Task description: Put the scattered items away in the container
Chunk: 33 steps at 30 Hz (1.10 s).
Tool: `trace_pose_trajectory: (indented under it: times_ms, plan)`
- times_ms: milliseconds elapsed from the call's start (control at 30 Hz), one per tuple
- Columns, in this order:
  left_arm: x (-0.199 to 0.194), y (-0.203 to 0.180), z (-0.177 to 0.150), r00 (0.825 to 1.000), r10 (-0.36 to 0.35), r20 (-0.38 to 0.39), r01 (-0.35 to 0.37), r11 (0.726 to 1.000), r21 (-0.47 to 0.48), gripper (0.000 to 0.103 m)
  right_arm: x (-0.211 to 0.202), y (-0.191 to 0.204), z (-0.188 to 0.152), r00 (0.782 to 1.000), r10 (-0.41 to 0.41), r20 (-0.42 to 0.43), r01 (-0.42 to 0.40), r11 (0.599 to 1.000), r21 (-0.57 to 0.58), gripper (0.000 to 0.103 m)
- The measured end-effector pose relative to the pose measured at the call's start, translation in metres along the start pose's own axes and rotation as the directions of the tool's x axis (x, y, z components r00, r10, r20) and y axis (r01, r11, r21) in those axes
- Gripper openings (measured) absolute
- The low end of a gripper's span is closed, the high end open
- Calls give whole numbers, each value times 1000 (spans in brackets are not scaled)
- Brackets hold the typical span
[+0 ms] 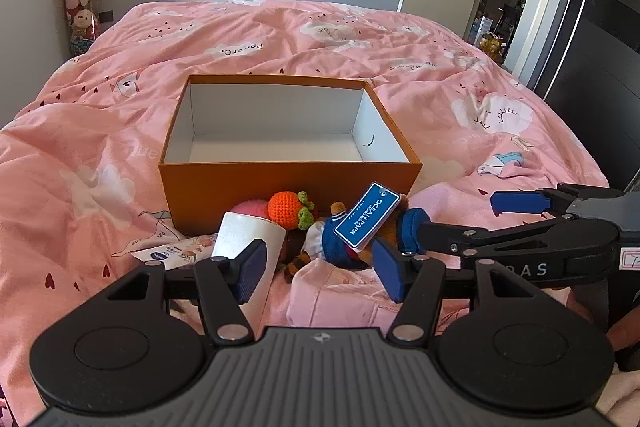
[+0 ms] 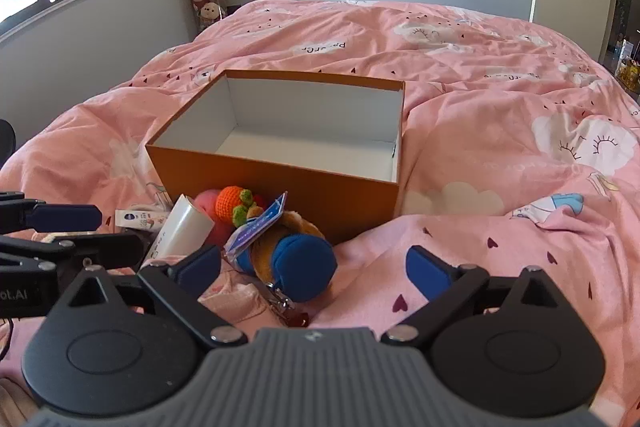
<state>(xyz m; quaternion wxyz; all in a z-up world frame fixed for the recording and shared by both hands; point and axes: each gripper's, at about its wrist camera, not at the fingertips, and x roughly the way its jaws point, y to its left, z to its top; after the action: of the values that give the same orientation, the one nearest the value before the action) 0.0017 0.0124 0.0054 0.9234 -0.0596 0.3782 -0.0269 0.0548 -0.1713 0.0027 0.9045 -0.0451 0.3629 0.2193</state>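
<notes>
Pink bed [image 1: 120, 147] | box [image 1: 288, 187] holds nothing | toys [image 1: 348, 231] beside it | I see both grippers [image 1: 316, 267] [image 2: 316, 271] spread, holding nothing

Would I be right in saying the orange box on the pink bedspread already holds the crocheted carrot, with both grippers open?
Not quite: the orange box is empty. The crocheted carrot lies outside, against its near wall, as the left wrist view shows. The left gripper and right gripper are open.
</notes>
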Motion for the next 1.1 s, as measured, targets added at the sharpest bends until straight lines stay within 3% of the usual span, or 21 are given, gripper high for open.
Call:
trace_pose_trajectory:
  times_ms: [167, 300, 500, 667, 733, 800, 867, 900, 1100]
  plan:
    - [3, 10, 2, 1000, 8, -8, -8, 1000, 10, 69, 5, -4, 1, 1000, -2, -19, 2, 1000, -17, 77]
    - [6, 21, 3, 999, -5, -37, 7, 998, 63, 69, 6, -9, 0, 998, 69, -15, -69, 997, -25, 61]
    - [6, 42, 1, 996, -76, -35, 80, 991, 108, 69, 16, -7, 4, 992, 120, -42, -123, 991, -58, 57]
    - [1, 53, -5, 996, -51, 74, 31, 971, 239, 69, 25, -4, 7, 991, 124, -59, -128, 990, -58, 57]
    - [-3, 52, -13, 991, -25, 128, -22, 935, 353, 69, 28, -1, 8, 991, 119, -60, -123, 991, -60, 57]
    - [-7, 52, -26, 982, 13, 190, -105, 871, 480, 69, 31, 1, 8, 991, 114, -66, -118, 991, -60, 57]
    - [-11, 58, -39, 978, 14, 209, -136, 803, 581, 68, 33, 4, 9, 991, 114, -70, -118, 991, -60, 58]
    - [-12, 62, -45, 976, 4, 216, -138, 781, 609, 68, 33, 6, 10, 991, 113, -72, -117, 991, -62, 58]
    - [-13, 93, -60, 982, 33, 185, -146, 757, 637, 68, 38, 18, 16, 995, 84, -60, -89, 992, -86, 59]
